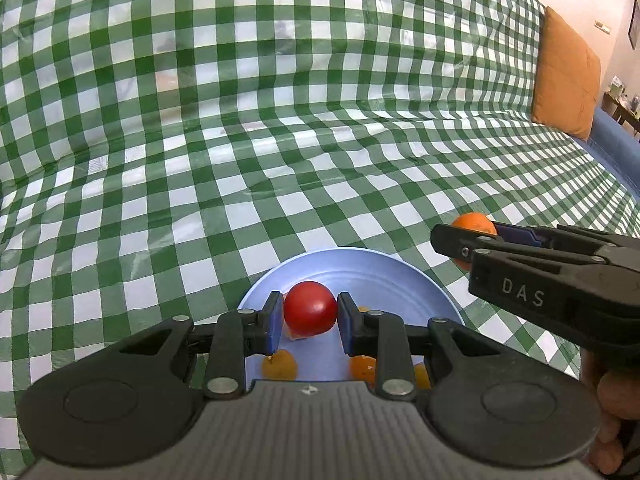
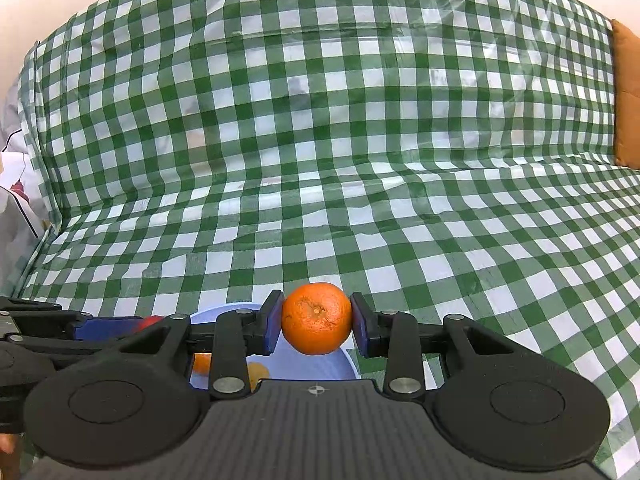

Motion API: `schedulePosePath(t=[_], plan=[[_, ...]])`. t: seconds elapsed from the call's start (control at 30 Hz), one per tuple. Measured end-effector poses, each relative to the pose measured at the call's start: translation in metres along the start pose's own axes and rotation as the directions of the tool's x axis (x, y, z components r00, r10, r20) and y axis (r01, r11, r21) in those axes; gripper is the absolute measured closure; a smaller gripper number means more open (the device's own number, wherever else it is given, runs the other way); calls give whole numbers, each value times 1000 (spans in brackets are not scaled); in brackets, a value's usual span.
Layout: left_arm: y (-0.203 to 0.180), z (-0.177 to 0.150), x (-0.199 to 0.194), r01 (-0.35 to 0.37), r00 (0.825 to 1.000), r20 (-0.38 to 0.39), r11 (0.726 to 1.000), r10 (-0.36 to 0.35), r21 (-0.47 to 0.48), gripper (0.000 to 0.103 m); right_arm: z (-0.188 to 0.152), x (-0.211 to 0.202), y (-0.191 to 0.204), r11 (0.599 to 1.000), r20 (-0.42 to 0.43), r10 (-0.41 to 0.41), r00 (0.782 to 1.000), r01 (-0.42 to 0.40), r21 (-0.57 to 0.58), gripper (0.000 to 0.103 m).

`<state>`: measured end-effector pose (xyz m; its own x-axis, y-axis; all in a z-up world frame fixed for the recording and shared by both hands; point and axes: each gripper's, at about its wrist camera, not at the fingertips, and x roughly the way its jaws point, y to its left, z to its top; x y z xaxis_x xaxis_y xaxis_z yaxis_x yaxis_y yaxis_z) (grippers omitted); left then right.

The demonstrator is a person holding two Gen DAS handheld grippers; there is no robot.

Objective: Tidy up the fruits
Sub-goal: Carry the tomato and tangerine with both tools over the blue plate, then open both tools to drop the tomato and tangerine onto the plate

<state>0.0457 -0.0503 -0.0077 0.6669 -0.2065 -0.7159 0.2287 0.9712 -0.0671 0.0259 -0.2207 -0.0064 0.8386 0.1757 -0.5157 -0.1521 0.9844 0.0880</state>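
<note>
My left gripper (image 1: 309, 320) is shut on a red tomato (image 1: 310, 307) and holds it over a light blue plate (image 1: 360, 270). Small orange fruits (image 1: 280, 365) lie on the plate under the gripper. My right gripper (image 2: 316, 320) is shut on an orange mandarin (image 2: 317, 318) and holds it above the plate's right rim (image 2: 348, 364). In the left wrist view the right gripper (image 1: 452, 240) comes in from the right with the mandarin (image 1: 472, 224) partly hidden behind its fingers. In the right wrist view the left gripper (image 2: 120, 326) shows at the left with a sliver of the tomato (image 2: 150, 321).
A green and white checked cloth (image 1: 280, 140) covers the sofa seat and back. An orange cushion (image 1: 566, 76) leans at the far right, also seen in the right wrist view (image 2: 628, 96). A white cloth (image 2: 16, 184) lies at the left edge.
</note>
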Motion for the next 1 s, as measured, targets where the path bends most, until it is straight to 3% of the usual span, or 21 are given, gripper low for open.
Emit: schedulePosePath(t=[1.0], plan=[[-4, 2, 1, 5, 1000, -3, 1000, -5, -1, 72, -1, 5, 1, 1000, -6, 8, 1000, -8, -2, 66]])
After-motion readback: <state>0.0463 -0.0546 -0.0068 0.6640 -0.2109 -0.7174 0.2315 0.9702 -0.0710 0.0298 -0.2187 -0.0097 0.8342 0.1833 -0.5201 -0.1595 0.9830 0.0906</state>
